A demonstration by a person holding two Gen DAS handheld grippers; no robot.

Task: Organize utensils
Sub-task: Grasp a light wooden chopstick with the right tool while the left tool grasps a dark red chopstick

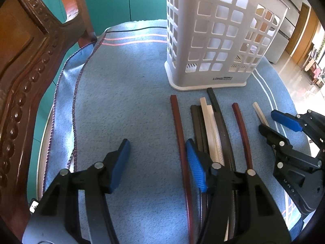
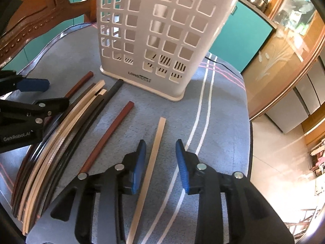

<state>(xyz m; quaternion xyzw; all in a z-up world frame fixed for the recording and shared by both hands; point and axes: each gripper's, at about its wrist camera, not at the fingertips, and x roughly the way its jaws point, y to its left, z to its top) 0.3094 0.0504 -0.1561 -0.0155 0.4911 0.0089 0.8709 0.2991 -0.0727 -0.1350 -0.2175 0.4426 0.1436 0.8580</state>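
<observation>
Several chopsticks lie on a blue towel (image 1: pixel 126 101) in front of a white slotted utensil holder (image 1: pixel 215 40), also in the right wrist view (image 2: pixel 154 36). A bundle of black and cream sticks (image 1: pixel 211 134) lies between two red-brown sticks (image 1: pixel 179 134) (image 1: pixel 243 134). My left gripper (image 1: pixel 158 158) is open just left of the bundle, with the left red-brown stick between its fingers. My right gripper (image 2: pixel 160 160) is open and straddles a single cream chopstick (image 2: pixel 154 152), not touching it. The right gripper also shows in the left wrist view (image 1: pixel 280 126).
A carved wooden chair (image 1: pixel 24 71) stands at the left edge of the table. Teal cabinets (image 1: pixel 126 0) are behind. The towel has white stripes (image 2: pixel 201 109) on the right, where the table edge drops to the floor (image 2: pixel 274 162).
</observation>
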